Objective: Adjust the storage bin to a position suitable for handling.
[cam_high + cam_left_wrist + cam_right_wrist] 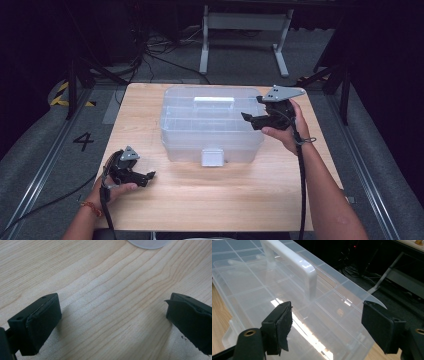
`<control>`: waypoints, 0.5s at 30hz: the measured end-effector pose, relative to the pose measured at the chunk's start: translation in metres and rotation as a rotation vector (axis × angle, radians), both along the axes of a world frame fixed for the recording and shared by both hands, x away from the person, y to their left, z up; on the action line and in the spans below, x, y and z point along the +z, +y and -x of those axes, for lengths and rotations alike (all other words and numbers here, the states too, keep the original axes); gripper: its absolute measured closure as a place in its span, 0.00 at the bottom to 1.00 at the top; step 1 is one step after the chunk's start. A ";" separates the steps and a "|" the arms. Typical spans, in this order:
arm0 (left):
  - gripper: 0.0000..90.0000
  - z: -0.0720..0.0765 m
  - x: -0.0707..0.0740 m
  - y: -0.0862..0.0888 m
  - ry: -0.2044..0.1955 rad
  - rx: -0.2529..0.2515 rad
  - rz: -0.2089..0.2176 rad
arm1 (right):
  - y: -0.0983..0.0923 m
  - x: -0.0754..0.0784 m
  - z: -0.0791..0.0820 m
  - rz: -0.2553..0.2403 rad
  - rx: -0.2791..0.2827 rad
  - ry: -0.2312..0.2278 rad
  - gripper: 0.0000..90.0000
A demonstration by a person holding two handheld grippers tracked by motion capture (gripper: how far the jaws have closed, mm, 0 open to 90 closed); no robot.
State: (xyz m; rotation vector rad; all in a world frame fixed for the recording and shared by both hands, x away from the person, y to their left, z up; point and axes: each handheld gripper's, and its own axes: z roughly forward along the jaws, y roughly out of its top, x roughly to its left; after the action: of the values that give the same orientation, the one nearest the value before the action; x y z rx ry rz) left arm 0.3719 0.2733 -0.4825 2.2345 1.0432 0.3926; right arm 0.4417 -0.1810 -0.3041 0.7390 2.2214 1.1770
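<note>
The clear plastic organiser box with a white carrying handle (212,123) stands in the middle of the light wooden table (210,200), with its lid down and its white front latch (211,156) toward the person. Its long axis runs from left to right. The right gripper (253,117) is at the right end of the box, just above the lid, and its jaws stand wide with nothing between them. From this gripper the white handle (294,263) lies ahead and a little left. The right hand is clearly nearer. The left gripper (149,175) rests low over bare wood, near the front left corner of the box, jaws also wide and empty. The table's right edge is close behind the right hand; I judge that there is free room above the lid.
</note>
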 end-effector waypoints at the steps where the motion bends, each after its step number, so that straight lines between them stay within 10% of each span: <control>1: 0.00 0.000 0.000 0.000 0.000 0.000 0.000 | 0.003 0.000 -0.002 0.004 0.006 -0.001 0.28; 15: 0.00 0.000 0.000 0.000 -0.002 0.000 -0.002 | 0.026 0.000 -0.016 0.023 0.034 0.015 0.29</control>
State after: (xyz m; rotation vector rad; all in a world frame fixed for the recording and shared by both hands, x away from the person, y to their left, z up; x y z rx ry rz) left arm 0.3718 0.2734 -0.4824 2.2355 1.0428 0.3961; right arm 0.4572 -0.1552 -0.3045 0.7059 2.2646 1.1634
